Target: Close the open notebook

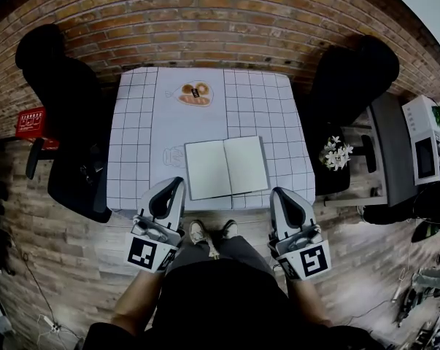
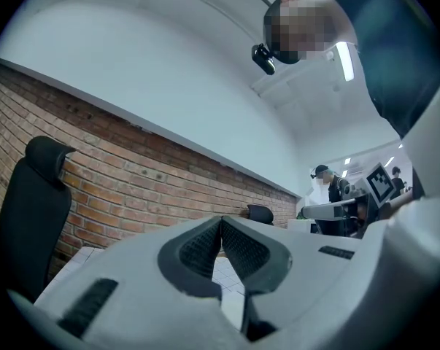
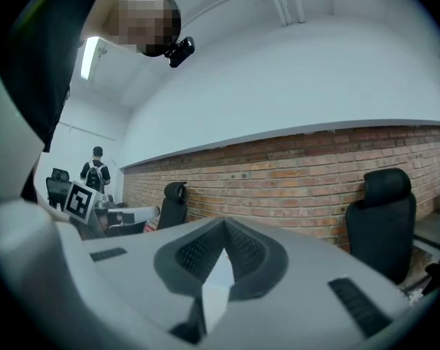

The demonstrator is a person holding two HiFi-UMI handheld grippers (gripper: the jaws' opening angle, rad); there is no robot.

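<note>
- Head view: the open notebook [image 1: 227, 168] lies flat, both blank pages up, on the checked worktop [image 1: 132, 144], close to its near edge and a little right of centre.
- The left gripper [image 1: 177, 184] is at the near edge, just left of the notebook's near left corner. The right gripper [image 1: 277, 193] is just right of its near right corner. The notebook sits between them and neither holds it.
- Farther back on the worktop is a heart-shaped picture of pastries [image 1: 195, 93].
- A black chair [image 1: 66, 122] stands left of the worktop and another black chair [image 1: 351, 79] stands right of it. White flowers [image 1: 336, 153] are beside the right edge.
- A brick wall [image 1: 205, 20] runs along the far side, and the person's shoes [image 1: 198, 232] rest on the wooden floor [image 1: 74, 268].
- Left gripper view: the left gripper [image 2: 220, 221] has its fingers [image 2: 194, 250] closed, tips together with nothing between them.
- A strip of checked worktop [image 2: 223, 272] shows below the tips, the brick wall [image 2: 132, 188] lies beyond, and a black chair [image 2: 33, 217] is at the left.
- Right gripper view: the right gripper [image 3: 224, 224] also has its fingers [image 3: 249, 250] closed at the tips, holding nothing. Only a pale surface shows in the slit beneath them.
- Beyond are the brick wall [image 3: 292, 173], a black chair [image 3: 380, 217] at the right, and a person with a backpack [image 3: 95, 168] far off at the left.
</note>
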